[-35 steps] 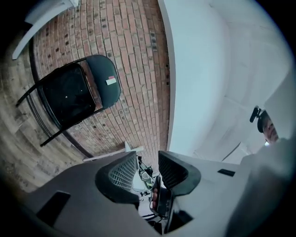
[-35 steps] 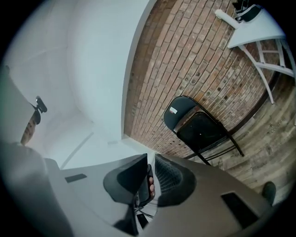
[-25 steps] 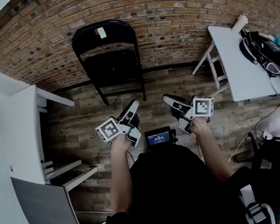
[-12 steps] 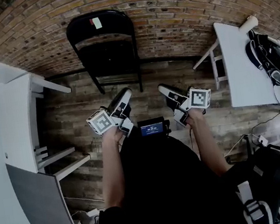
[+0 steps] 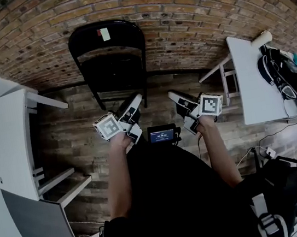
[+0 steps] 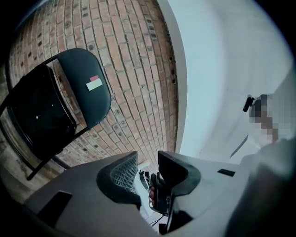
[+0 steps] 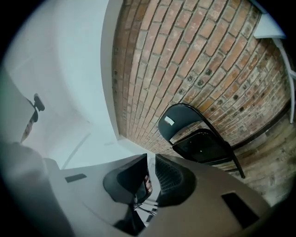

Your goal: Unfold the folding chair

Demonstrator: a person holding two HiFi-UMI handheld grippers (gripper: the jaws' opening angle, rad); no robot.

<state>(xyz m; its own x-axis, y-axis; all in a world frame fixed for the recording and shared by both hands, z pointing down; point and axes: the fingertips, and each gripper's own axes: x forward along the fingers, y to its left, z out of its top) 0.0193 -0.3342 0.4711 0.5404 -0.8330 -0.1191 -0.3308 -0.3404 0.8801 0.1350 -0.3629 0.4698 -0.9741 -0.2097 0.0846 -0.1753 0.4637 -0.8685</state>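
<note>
From the head view, the folding chair [image 5: 109,60] stands folded against the brick wall [image 5: 189,21], straight ahead of both grippers and well apart from them. The left gripper [image 5: 134,102] and right gripper [image 5: 174,96] point towards it side by side, over the wooden floor [image 5: 79,136]. A white shelf [image 5: 13,141] is out to the left gripper's side. A white table [image 5: 253,77] with a bag [image 5: 288,75] on it is out to the right gripper's side.

In the left gripper view, the left gripper [image 6: 148,159] has its jaws apart with nothing between them. The chair [image 6: 55,106] sits ahead and off to the left of the jaws, with its seat flat against its back.

In the right gripper view, the right gripper [image 7: 151,159] has its jaws drawn almost together, leaving only a thin slit, and it holds nothing. The chair [image 7: 199,139] is ahead and to the right of the jaws.

Judging from this, the right jaws are too narrow to take the frame and would only knock it unless they are opened first. The chair seems only to lean on the wall, so a one-sided pull could make it slide or tip. The smooth metal frame may also slip in the grip when the seat swings down.
</note>
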